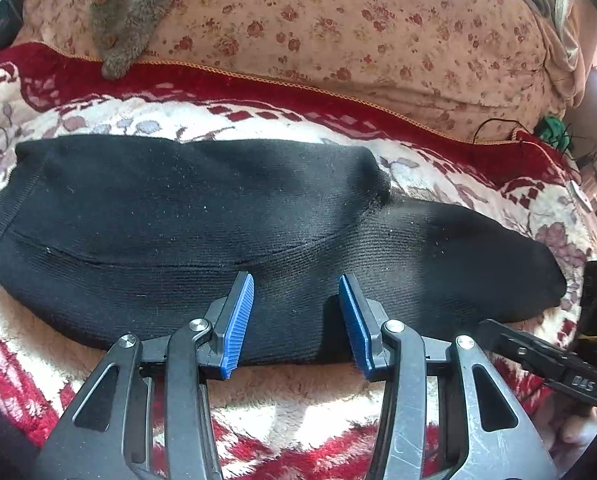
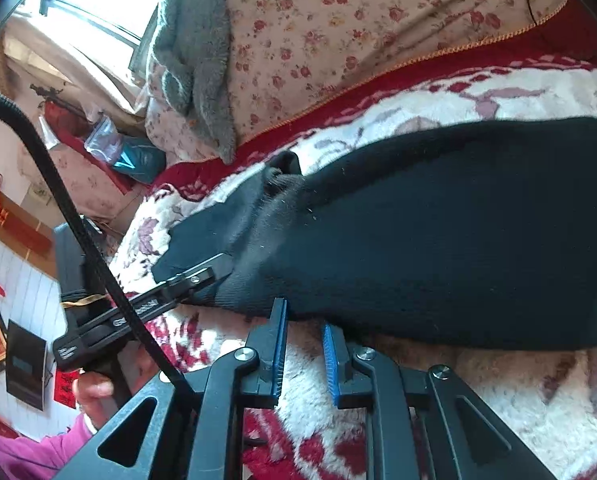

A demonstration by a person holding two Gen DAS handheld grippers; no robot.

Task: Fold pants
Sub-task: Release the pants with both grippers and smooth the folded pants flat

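Black knit pants [image 1: 202, 224] lie folded lengthwise across a red and white fleece blanket [image 1: 282, 396]. My left gripper [image 1: 296, 286] is open with its blue pads over the pants' near edge, holding nothing. In the right wrist view the pants [image 2: 438, 232] fill the middle and right. My right gripper [image 2: 305, 314] is open a small way at the pants' near edge, empty. The left gripper [image 2: 202, 276] shows there from the side, resting on the pants' end. The right gripper's body shows in the left wrist view [image 1: 546, 360].
A floral quilt [image 1: 358, 28] is piled behind the blanket, with a grey fleece garment [image 1: 134, 20] draped on it. A black cable [image 2: 78, 232] crosses the right wrist view. A hand in a pink sleeve [image 2: 94, 392] holds the left gripper. A green item [image 1: 554, 130] lies at far right.
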